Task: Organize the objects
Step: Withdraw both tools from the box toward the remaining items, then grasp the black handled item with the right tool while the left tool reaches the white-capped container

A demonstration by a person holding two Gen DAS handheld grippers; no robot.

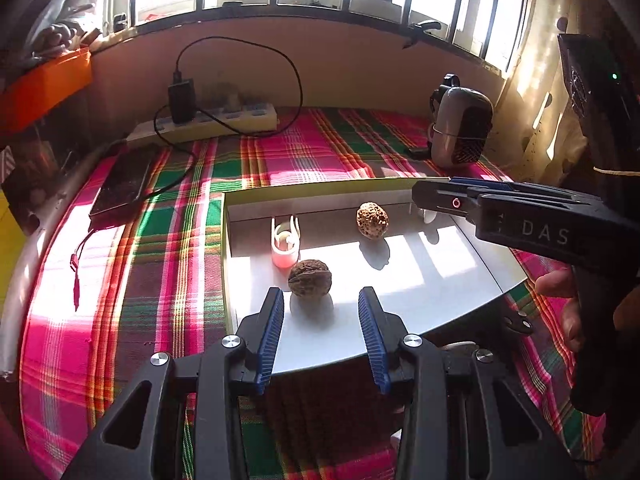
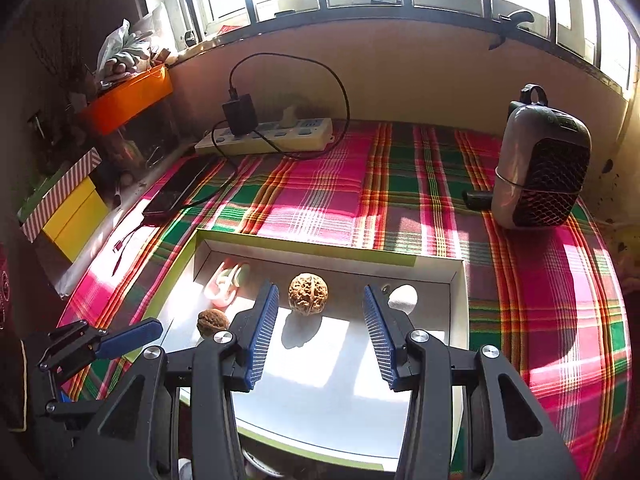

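A white tray (image 1: 230, 240) lies on the plaid cloth. On it rest a dark walnut (image 1: 310, 278), a paler pitted walnut (image 1: 372, 220), a pink and white clip (image 1: 285, 244) and a small white oval thing (image 2: 403, 298). My left gripper (image 1: 321, 296) is open, and the dark walnut sits free just past its blue fingertips. My right gripper (image 2: 320, 291) is open too, with the pale walnut (image 2: 308, 293) lying beyond its tips, touched by neither pad. In the left wrist view the right gripper (image 1: 420, 196) reaches in from the right over the tray's far corner.
A white power strip (image 2: 280, 138) with a black charger and looping cable lies at the back. A dark phone (image 1: 122, 186) sits at the left, a grey grilled device (image 2: 540, 172) at the right. Orange (image 2: 128, 98) and yellow (image 2: 76, 216) boxes stand at the far left.
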